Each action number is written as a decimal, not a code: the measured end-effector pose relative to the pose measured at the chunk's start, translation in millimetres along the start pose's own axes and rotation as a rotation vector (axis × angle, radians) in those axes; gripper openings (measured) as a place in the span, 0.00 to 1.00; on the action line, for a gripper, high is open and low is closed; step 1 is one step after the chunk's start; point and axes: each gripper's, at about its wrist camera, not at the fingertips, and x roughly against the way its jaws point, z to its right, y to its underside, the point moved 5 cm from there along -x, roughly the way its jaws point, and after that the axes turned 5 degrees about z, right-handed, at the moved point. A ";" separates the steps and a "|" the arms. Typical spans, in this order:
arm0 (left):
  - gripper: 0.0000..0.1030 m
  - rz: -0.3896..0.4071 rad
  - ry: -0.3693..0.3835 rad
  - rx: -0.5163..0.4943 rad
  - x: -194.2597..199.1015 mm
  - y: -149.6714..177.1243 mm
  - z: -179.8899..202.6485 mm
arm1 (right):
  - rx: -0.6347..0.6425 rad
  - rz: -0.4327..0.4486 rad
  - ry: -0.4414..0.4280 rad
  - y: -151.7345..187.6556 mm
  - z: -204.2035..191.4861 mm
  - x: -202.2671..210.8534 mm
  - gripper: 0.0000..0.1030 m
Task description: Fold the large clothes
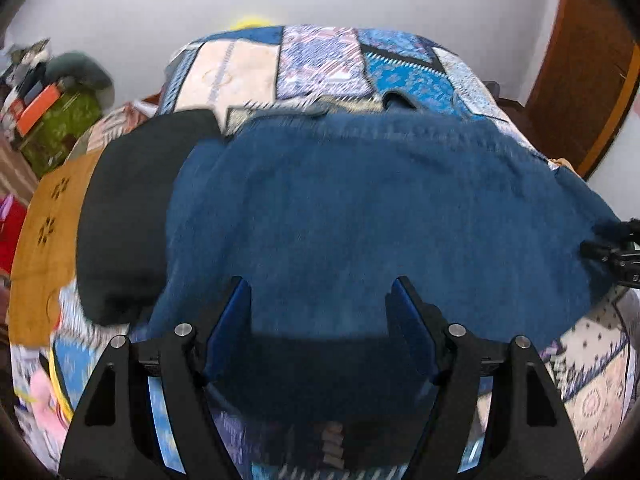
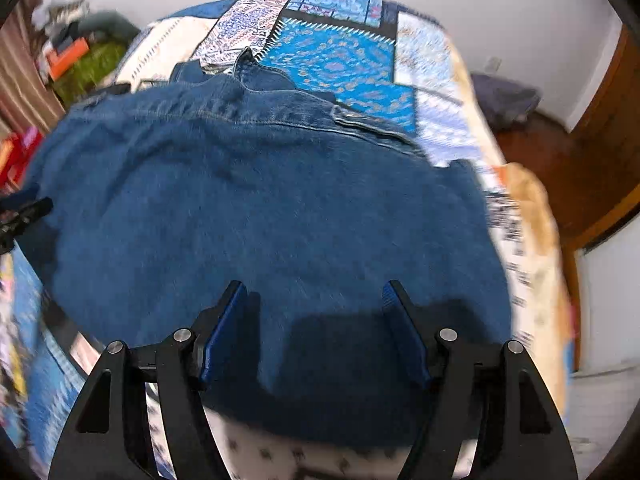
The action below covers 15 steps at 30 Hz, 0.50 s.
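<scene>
A large blue denim garment (image 1: 360, 208) lies spread flat on the patchwork bedspread (image 1: 328, 60), its collar toward the far end (image 2: 248, 68). My left gripper (image 1: 320, 292) hovers over the garment's near part, jaws wide apart with nothing between the pads. My right gripper (image 2: 315, 296) hangs over the near hem (image 2: 320, 420) in the same way, open and empty. Each gripper shows at the edge of the other's view: the right one (image 1: 616, 252) by the denim's right border, the left one (image 2: 24, 212) by its left border. Both views are motion-blurred.
A black garment (image 1: 128, 216) lies left of the denim, partly under it, with a mustard cloth (image 1: 44, 248) beyond it. A cluttered pile with green fabric (image 1: 60, 120) stands at the far left. A wooden door (image 1: 580, 80) and dark floor (image 2: 540, 160) lie to the right.
</scene>
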 end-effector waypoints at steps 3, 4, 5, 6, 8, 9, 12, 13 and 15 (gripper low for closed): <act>0.71 0.007 -0.010 0.075 13.1 16.9 -16.6 | 0.036 0.014 0.029 9.3 -0.1 16.4 0.65; 0.71 0.016 -0.011 0.103 17.7 20.7 -21.6 | 0.037 0.013 0.028 12.7 0.9 18.8 0.65; 0.71 0.034 -0.014 0.148 24.6 24.6 -29.3 | 0.036 0.013 0.030 16.4 1.5 22.9 0.65; 0.71 0.050 -0.023 0.184 30.2 26.6 -35.6 | 0.035 0.018 0.035 19.0 1.7 27.3 0.65; 0.72 0.087 -0.066 0.270 42.7 32.7 -51.4 | 0.033 0.032 0.040 20.9 2.4 34.8 0.65; 0.74 0.097 -0.077 0.299 45.9 35.2 -56.9 | 0.031 0.039 0.043 21.3 2.5 38.3 0.65; 0.76 0.096 -0.054 0.419 48.4 47.5 -72.6 | 0.017 0.056 0.032 21.2 -0.1 45.7 0.65; 0.76 0.077 -0.023 0.471 44.6 52.3 -75.3 | 0.012 0.060 0.025 20.4 -1.6 45.9 0.65; 0.76 0.038 0.043 0.540 36.2 61.6 -75.3 | 0.001 0.067 0.010 19.6 -4.3 47.2 0.65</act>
